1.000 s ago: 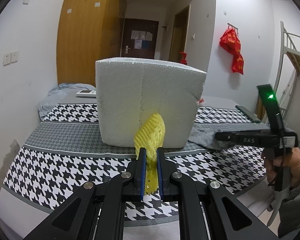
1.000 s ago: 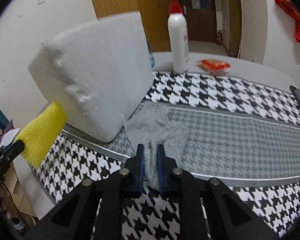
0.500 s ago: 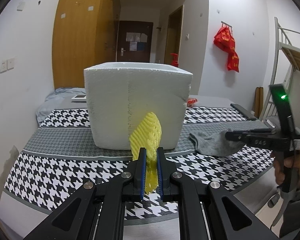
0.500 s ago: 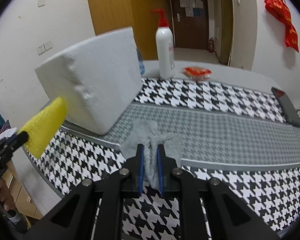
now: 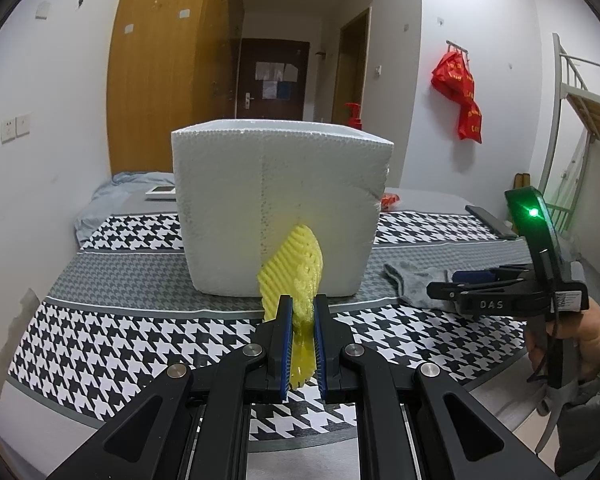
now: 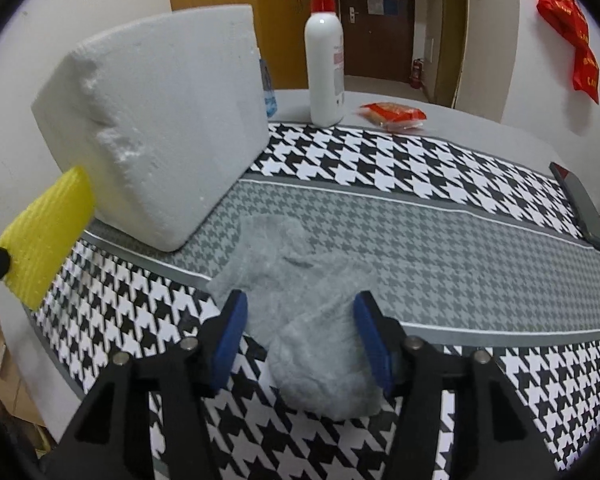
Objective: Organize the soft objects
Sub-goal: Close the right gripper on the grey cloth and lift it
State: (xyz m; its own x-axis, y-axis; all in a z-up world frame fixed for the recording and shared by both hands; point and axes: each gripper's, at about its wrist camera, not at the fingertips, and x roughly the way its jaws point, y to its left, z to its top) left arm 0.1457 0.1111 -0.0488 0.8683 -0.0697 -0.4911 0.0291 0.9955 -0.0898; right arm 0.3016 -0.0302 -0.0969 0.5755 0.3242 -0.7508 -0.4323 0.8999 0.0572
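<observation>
My left gripper (image 5: pixel 300 308) is shut on a yellow foam net sleeve (image 5: pixel 294 268) and holds it up in front of a white styrofoam box (image 5: pixel 280 200). The sleeve also shows at the left of the right wrist view (image 6: pixel 46 236), beside the box (image 6: pixel 160 128). My right gripper (image 6: pixel 300 308) is open, its blue pads on either side of a grey sock (image 6: pixel 300 300) that lies on the houndstooth cloth. In the left wrist view the right gripper (image 5: pixel 444 290) hovers at the sock (image 5: pixel 412 284).
A white pump bottle with a red top (image 6: pixel 325 60) and a red snack packet (image 6: pixel 394 114) stand behind the box. A dark phone (image 6: pixel 580 204) lies at the right table edge. A red bag (image 5: pixel 460 100) hangs on the wall.
My right gripper was shut over the sock and has now opened wide around it. The left gripper with the yellow sleeve has pulled back a little from the box.
</observation>
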